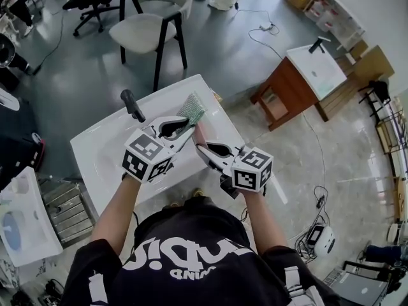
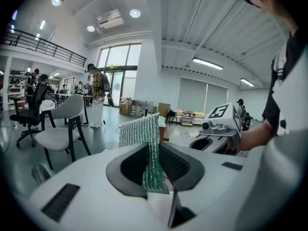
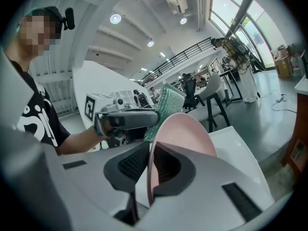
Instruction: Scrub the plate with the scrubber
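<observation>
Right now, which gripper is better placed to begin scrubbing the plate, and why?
Left: the left gripper grips the green scrubber beside the pink plate, which the right gripper holds on edge.

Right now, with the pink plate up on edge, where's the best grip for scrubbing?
The near rim, pinched edge-on from the person's side, as the right gripper does. The plate is thin and upright, so this leaves its face open to the scrubber in the left gripper.
</observation>
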`<state>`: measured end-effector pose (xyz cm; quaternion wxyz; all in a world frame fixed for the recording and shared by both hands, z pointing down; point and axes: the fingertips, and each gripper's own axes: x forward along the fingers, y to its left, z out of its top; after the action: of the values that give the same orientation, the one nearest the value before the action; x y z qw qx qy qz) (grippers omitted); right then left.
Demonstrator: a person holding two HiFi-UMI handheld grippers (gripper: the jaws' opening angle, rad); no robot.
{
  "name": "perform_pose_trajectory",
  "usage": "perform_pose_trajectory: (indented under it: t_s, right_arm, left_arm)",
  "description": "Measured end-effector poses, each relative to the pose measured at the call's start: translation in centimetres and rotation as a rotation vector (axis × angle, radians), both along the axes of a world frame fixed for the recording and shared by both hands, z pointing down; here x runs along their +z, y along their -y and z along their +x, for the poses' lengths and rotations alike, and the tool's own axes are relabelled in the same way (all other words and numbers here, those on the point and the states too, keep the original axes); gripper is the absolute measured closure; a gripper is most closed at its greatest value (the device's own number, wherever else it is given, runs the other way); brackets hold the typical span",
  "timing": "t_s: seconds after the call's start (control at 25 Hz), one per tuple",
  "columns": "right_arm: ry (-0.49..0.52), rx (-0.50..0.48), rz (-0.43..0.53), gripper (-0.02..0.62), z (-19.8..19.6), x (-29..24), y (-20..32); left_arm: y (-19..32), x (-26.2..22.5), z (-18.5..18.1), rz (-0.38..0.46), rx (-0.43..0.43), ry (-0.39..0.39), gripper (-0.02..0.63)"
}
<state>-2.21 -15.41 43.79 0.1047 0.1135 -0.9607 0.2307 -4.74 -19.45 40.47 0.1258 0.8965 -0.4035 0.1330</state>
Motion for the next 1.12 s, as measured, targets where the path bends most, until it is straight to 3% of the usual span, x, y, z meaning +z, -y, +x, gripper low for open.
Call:
perform_pose_trajectory:
  t_s: [0.16, 0.28, 0.64, 1.12]
  right_arm:
    - [-0.004, -0.084, 0.011, 0.549, 0.2, 0.1, -1.7]
    - [0.002, -0.156, 0.025, 0.549, 0.5, -0.1, -3.0]
    - [0.069, -0.252, 0.046, 0.548, 1.4, -2.0, -4.7]
    - [0.166, -0.301, 0.030, 0.548, 2.3, -4.1, -4.9]
  left_arm:
    - [0.9, 1.2, -1.9, -0.092, -0.031, -0.089, 0.517]
    - [1.3, 1.9, -3.3, -0.124, -0.066, -0.115, 0.517]
    - [2.0, 3.7, -5.4, -0.174, -0.117, -0.158, 0.517]
    - [2.0, 5.7, -6.8, -0.249, -0.098, -0.405, 0.517]
